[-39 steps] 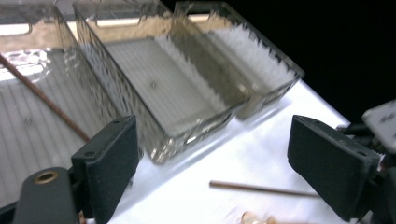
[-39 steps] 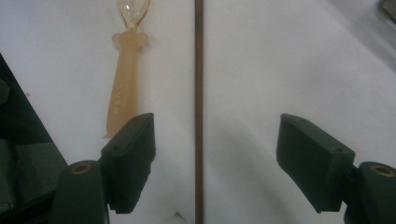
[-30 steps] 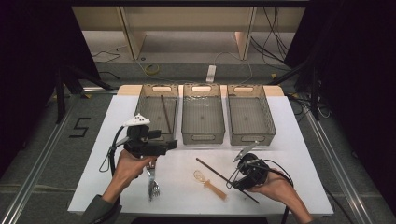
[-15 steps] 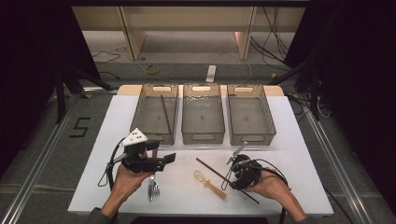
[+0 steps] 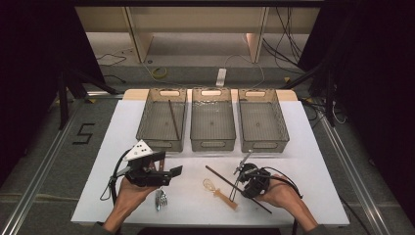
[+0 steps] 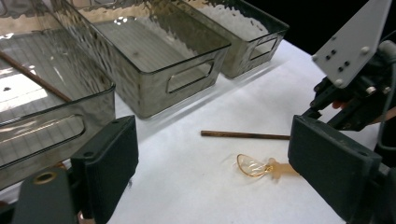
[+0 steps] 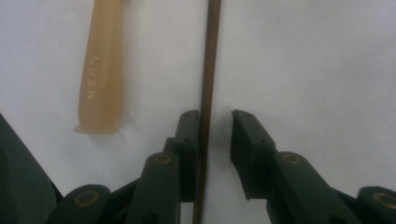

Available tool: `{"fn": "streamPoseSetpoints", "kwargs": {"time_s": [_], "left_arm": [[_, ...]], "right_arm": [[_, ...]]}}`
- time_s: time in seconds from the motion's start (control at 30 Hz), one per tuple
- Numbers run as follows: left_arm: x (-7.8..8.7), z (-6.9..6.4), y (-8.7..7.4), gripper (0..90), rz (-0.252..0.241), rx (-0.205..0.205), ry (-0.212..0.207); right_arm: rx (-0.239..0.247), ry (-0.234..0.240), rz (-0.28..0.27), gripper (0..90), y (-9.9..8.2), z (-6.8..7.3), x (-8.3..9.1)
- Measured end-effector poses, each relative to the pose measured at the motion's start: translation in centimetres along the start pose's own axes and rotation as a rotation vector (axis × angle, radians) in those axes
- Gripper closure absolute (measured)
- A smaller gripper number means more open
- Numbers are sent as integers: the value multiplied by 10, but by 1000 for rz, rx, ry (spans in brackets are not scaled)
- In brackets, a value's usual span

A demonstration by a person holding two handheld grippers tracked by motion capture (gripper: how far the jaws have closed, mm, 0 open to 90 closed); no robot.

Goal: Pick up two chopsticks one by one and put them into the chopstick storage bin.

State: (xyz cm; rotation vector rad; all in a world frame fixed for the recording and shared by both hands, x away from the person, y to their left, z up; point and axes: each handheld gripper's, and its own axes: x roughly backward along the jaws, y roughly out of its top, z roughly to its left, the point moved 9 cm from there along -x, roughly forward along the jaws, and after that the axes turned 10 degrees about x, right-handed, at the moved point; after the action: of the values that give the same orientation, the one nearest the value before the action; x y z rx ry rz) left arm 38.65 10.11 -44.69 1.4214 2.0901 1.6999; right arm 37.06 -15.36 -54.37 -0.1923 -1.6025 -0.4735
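In the right gripper view, the chopstick (image 7: 208, 70) runs off at 12 and 6 o'clock; the spoon handle (image 7: 102, 70) is cut at 12 o'clock.

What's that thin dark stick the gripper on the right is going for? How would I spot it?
Start at the three clear bins lined up across the white table, then look in front of them on the right. The brown chopstick lies slanting there, running between the right gripper jaws. Beside it lies an amber plastic spoon, shorter and wider, while the chopstick is thin, straight and dark.
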Motion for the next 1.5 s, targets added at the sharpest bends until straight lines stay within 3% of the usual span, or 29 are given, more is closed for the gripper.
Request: {"fn": "streamPoseSetpoints", "kwargs": {"time_s": [0.13,0.33,0.67,0.8,1.07,1.5], "left_arm": [[-1,0,-1,159,2,1,5],[-2,-1,-2,159,8,1,0],[-5,-2,-4,160,13,24,-16],[-5,-2,-5,160,14,17,-11],[-6,-3,-2,160,1,54,-22],[-18,-19,0,160,3,98,-72]], "right_arm": [[20,-11,13,758,1,-1,-1],[7,-5,15,845,2,-3,-2],[33,-20,12,862,2,-4,1],[30,-24,-29,862,4,-5,10],[-7,-34,-146,862,12,-11,30],[-8,-61,-283,862,33,-14,49]]}}
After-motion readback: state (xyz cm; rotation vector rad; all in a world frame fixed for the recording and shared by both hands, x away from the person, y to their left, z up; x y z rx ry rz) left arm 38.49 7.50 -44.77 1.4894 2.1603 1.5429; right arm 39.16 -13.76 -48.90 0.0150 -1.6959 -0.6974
